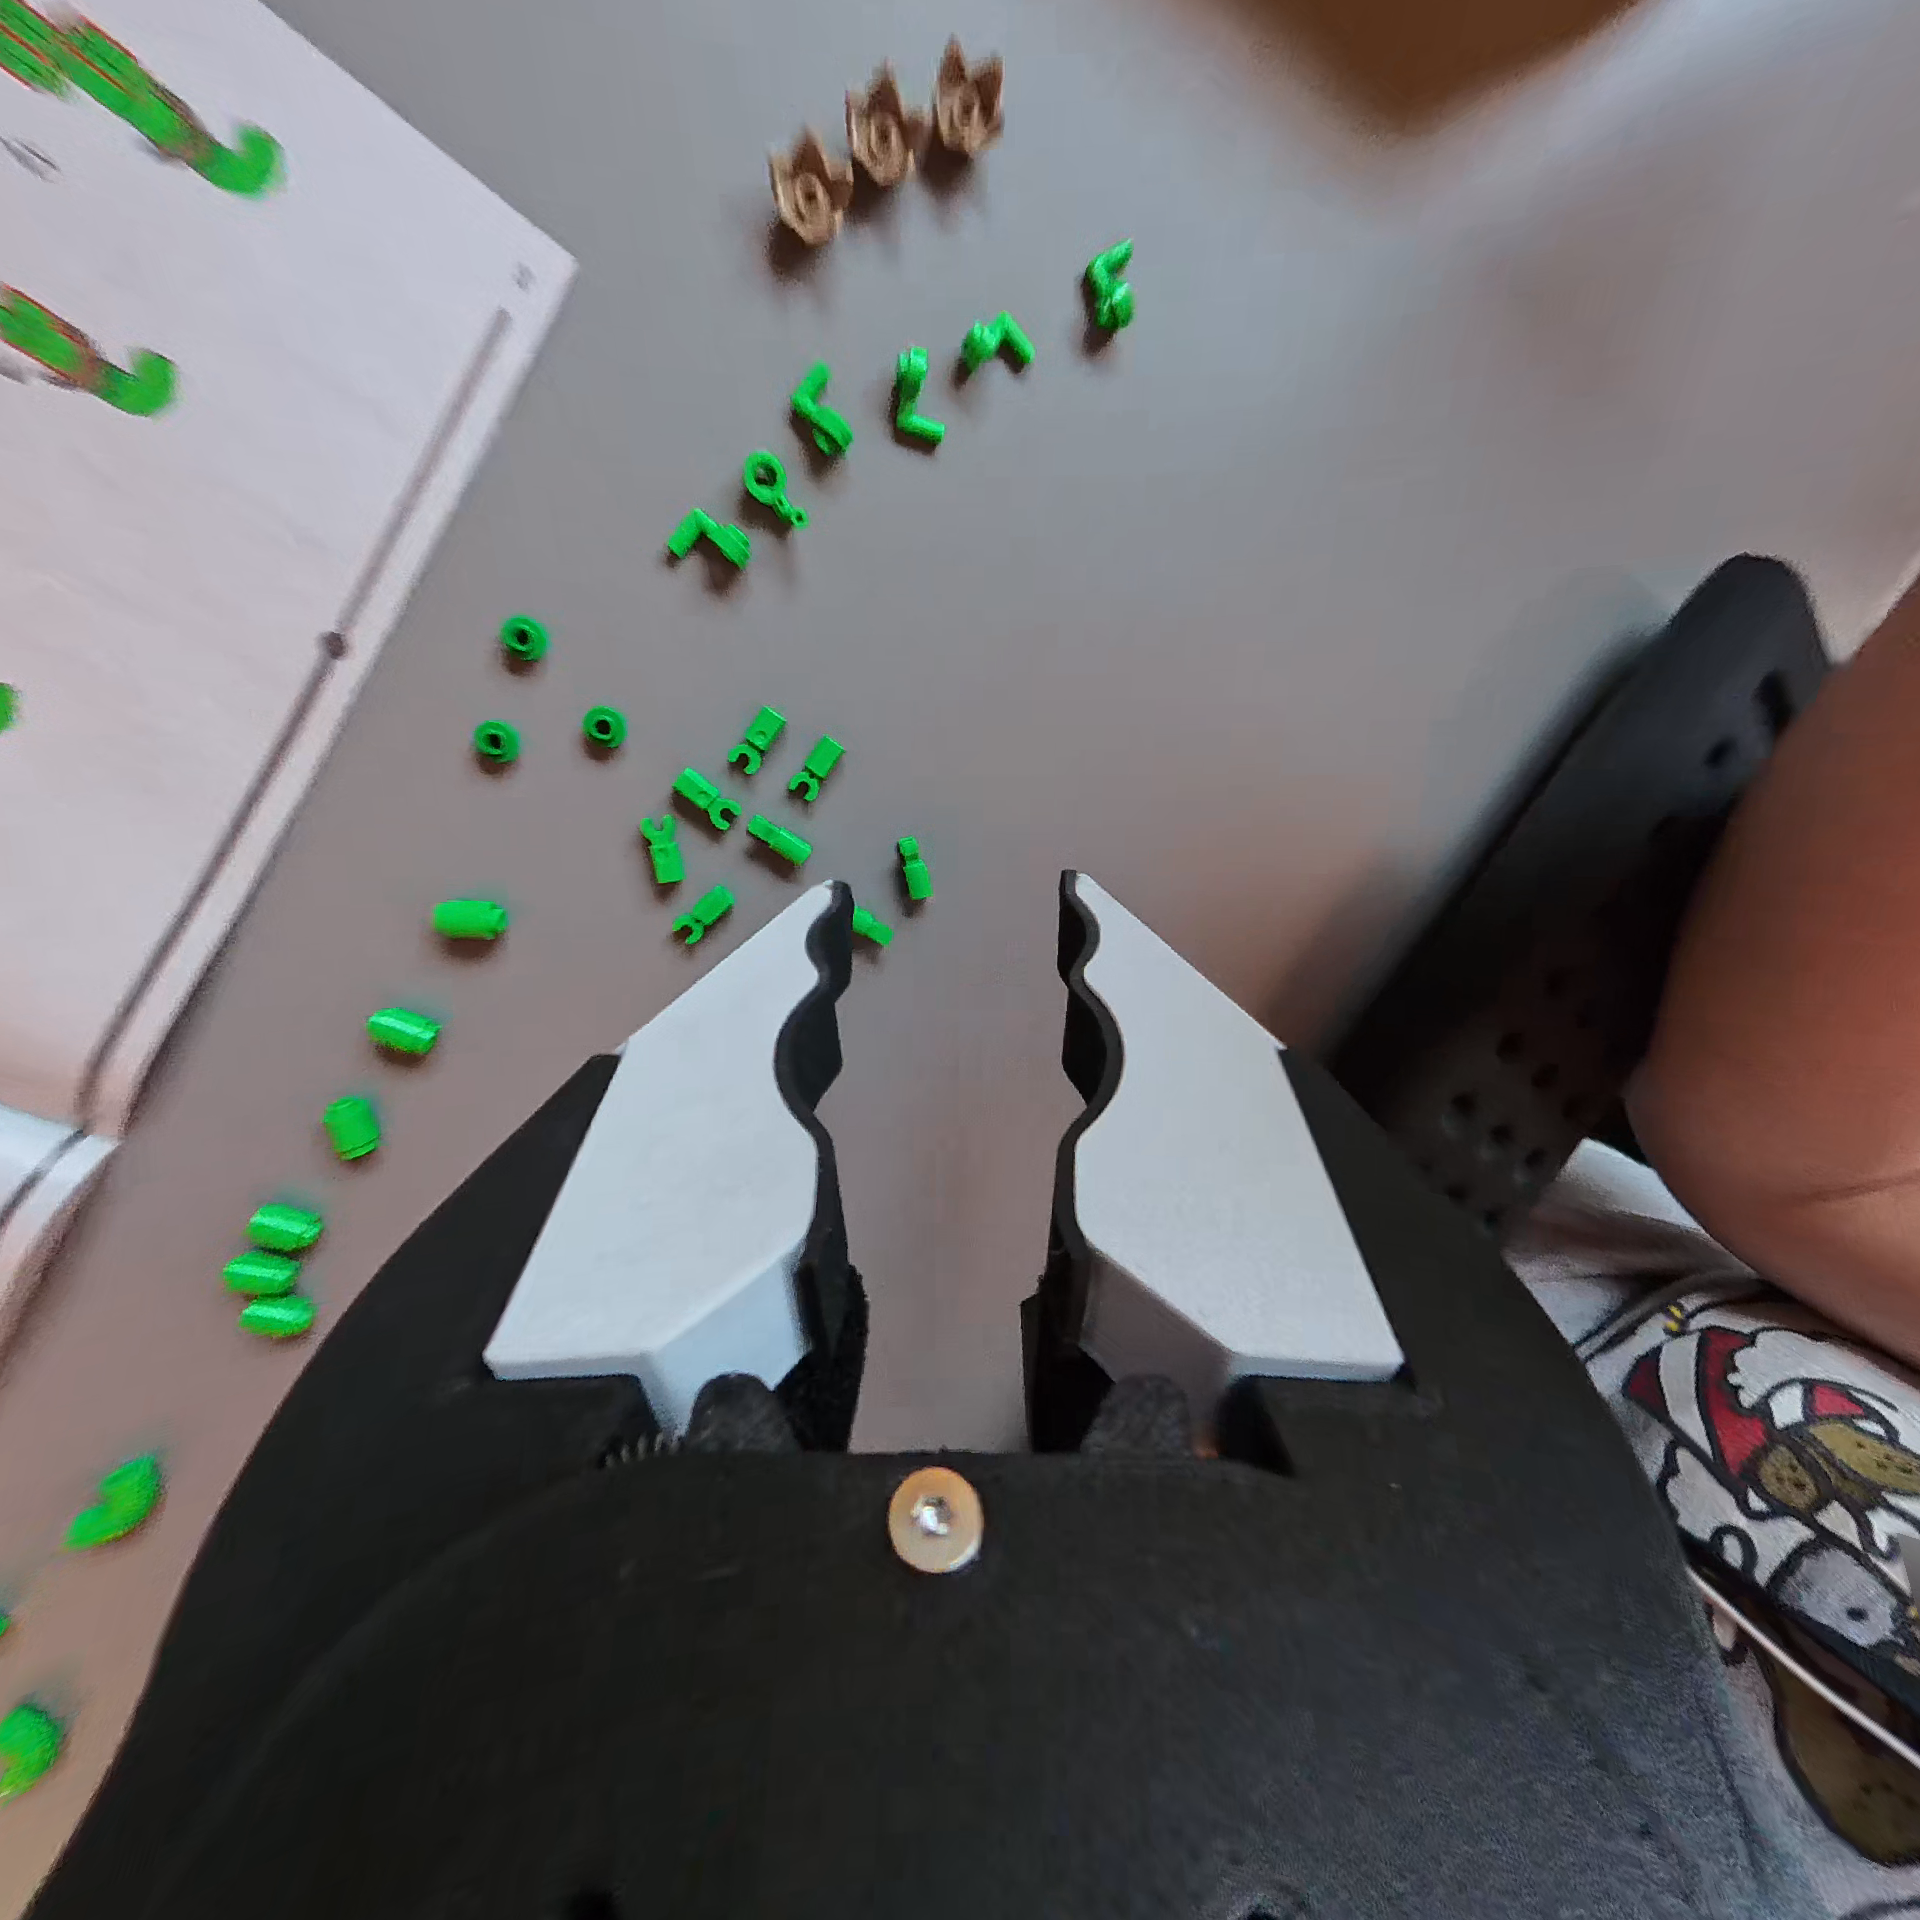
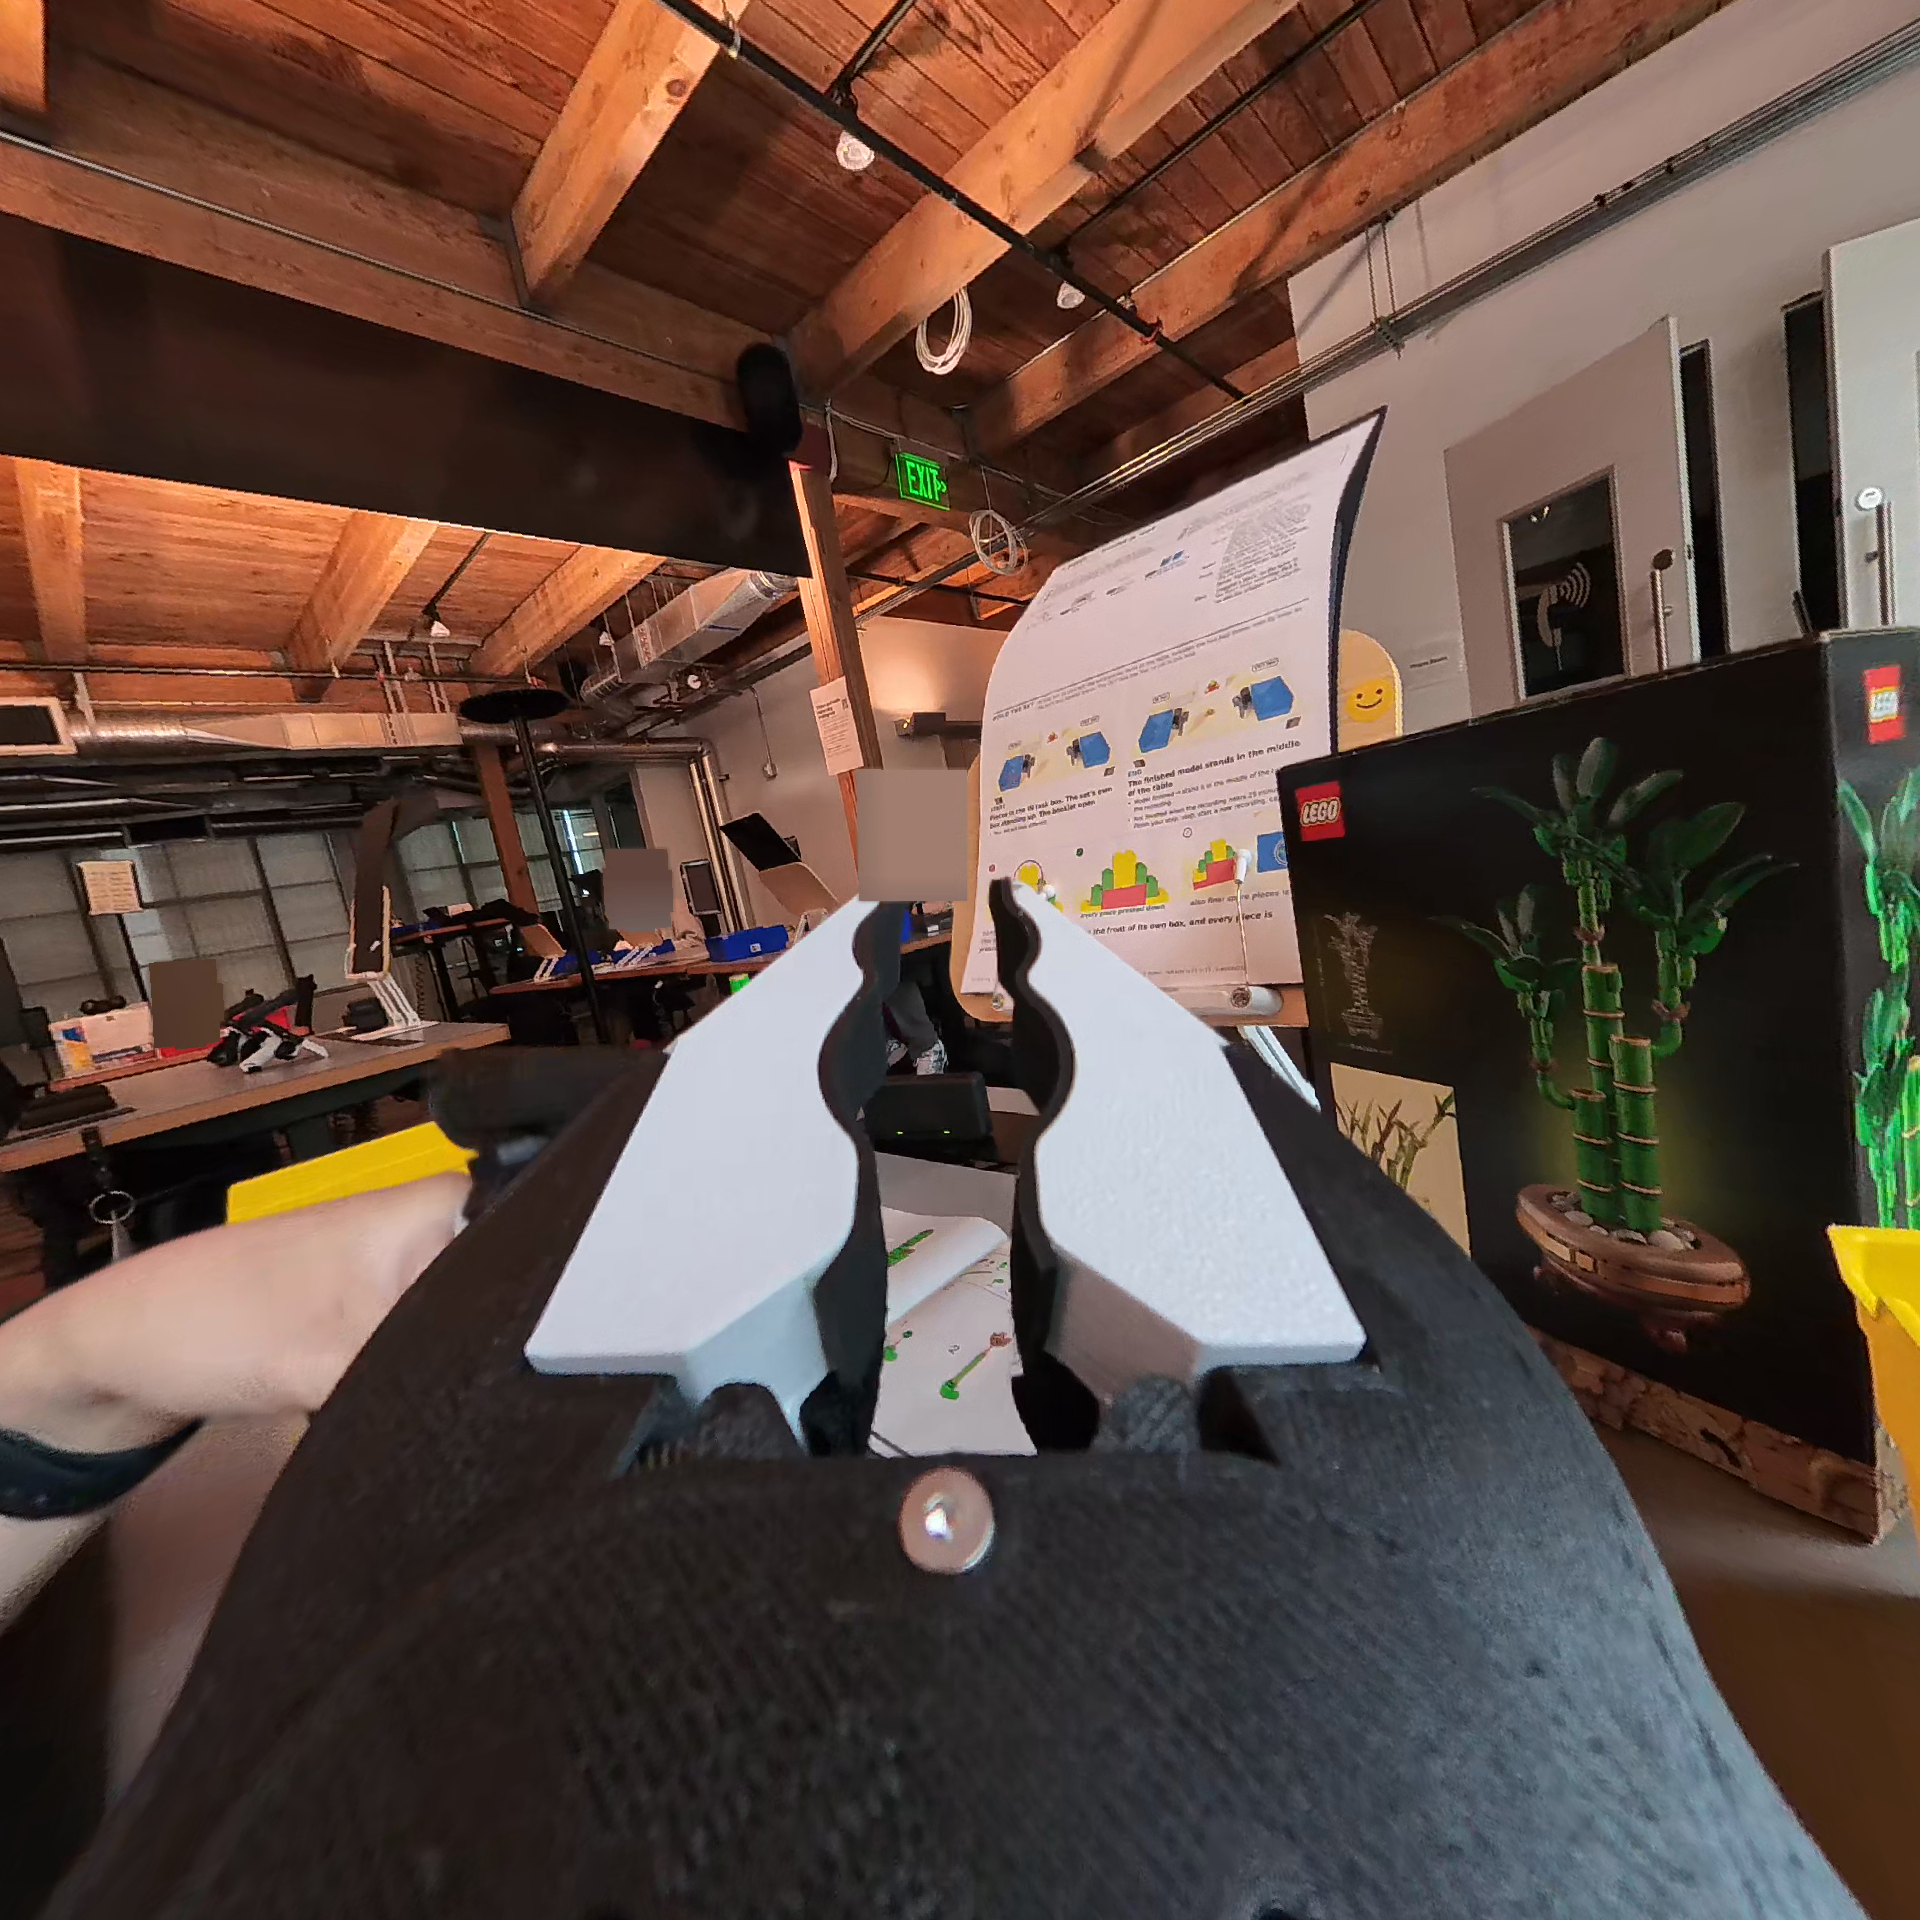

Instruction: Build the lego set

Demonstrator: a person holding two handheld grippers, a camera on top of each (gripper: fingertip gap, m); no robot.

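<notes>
- Green plastic clip pieces (image 1: 743, 805) lie loose mid-desk, just ahead of the left gripper (image 1: 951, 894), whose jaws stand apart and empty.
- To pick one well, I would lower straight over a single clip that lies apart from the rest; the pieces are tiny, smooth and crowded.
- Round green barrels (image 1: 400, 1029) trail toward the desk's near left edge beside the glossy instruction booklet (image 1: 239, 540); tan petal-shaped pieces (image 1: 883, 135) sit farther off.
- The right gripper (image 2: 940, 904) is raised, jaws slightly apart and empty, near the matte black set box (image 2: 1579, 1039).
</notes>
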